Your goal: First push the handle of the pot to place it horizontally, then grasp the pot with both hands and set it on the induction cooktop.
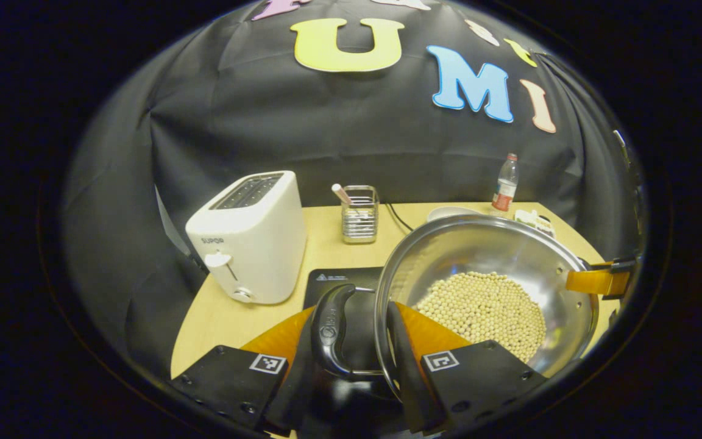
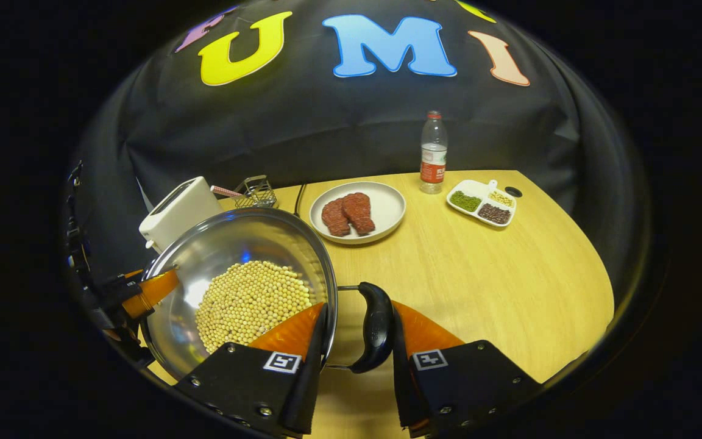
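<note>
A steel pot holding pale beans hangs between my two grippers. My left gripper is shut on the pot's black side handle; its right finger lies against the rim. In the right gripper view the pot is at the left, and my right gripper is shut on the other black handle, with its left finger over the rim. The black induction cooktop lies on the table behind the left handle, partly hidden by the pot. Each view shows the other gripper's orange finger at the pot's far side.
A white toaster stands left of the cooktop, with a wire utensil holder behind it. On the wooden table are a plate with two pieces of meat, a water bottle and a divided dish of grains.
</note>
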Demonstrator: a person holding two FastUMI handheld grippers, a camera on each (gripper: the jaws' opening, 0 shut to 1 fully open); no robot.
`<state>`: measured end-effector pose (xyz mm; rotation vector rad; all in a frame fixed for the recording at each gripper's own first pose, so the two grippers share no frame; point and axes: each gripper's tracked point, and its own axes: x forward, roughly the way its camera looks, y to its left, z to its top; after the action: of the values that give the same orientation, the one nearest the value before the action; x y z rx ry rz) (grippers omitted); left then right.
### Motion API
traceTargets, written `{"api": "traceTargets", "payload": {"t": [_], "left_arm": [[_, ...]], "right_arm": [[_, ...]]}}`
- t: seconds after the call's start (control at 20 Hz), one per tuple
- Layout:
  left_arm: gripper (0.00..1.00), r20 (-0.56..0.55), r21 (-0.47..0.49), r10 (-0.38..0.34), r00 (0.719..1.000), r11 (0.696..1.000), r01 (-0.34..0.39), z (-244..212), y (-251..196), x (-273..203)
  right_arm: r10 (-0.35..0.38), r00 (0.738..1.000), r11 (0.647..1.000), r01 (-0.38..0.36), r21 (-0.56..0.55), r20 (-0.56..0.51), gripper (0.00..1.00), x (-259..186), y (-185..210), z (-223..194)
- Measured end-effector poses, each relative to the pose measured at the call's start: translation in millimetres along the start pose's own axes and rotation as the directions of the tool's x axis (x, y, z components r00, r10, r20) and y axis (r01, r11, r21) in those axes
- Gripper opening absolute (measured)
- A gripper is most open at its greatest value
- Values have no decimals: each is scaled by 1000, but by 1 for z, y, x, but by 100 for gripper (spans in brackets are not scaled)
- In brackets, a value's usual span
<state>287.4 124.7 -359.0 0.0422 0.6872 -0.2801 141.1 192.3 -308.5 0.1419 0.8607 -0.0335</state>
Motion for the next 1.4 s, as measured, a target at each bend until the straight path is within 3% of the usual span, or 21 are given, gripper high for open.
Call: {"api": "traceTargets", "payload": {"t": [0.2,0.3,0.5,0.6,0.65,0.7,0.75,0.8,0.85,0.9,0.95,1.0,1.05,1.1,1.4], "left_arm": [[63,-3,4,11,1000,1000,-11,2,27,13],[67,-8,-4,12,1000,1000,-12,0,37,19],[63,-30,-27,23,999,999,-24,-9,52,31],[68,-14,-25,30,999,999,-30,-9,56,37],[65,-11,-25,37,999,999,-37,-9,57,33],[70,-7,-27,45,999,999,-45,-8,59,32],[69,3,-25,64,998,998,-64,-6,62,30],[76,44,-16,92,995,996,-91,4,67,28],[87,86,-12,110,990,994,-109,14,69,27],[91,135,-11,133,982,991,-132,26,71,26],[94,172,-9,152,973,988,-153,41,69,13],[98,212,-4,168,963,985,-171,55,65,2],[92,250,1,175,952,983,-181,69,58,-10],[100,285,6,176,942,983,-185,83,48,-22],[98,430,-45,165,888,986,-161,141,-41,-103]], "right_arm": [[10,1000,1000,-10,-2,7,52,13,24,3],[12,1000,1000,-12,-16,24,52,19,33,7],[17,1000,1000,-16,-23,17,52,32,44,5],[23,999,1000,-22,-18,34,52,34,48,9],[27,999,1000,-27,-15,41,52,35,50,10],[36,998,999,-35,-15,44,52,35,52,9],[63,997,998,-62,-17,45,54,34,57,9],[71,995,997,-69,-28,70,59,31,56,14],[90,990,996,-86,-40,112,70,23,58,24],[90,981,995,-81,-59,169,78,13,55,37],[87,970,994,-70,-81,225,99,4,48,51],[82,959,993,-56,-103,270,99,-5,41,62],[71,949,992,-36,-120,307,99,-14,29,72],[64,939,991,-20,-133,339,99,-26,18,81],[14,857,987,70,-143,516,99,-109,-74,117]]}}
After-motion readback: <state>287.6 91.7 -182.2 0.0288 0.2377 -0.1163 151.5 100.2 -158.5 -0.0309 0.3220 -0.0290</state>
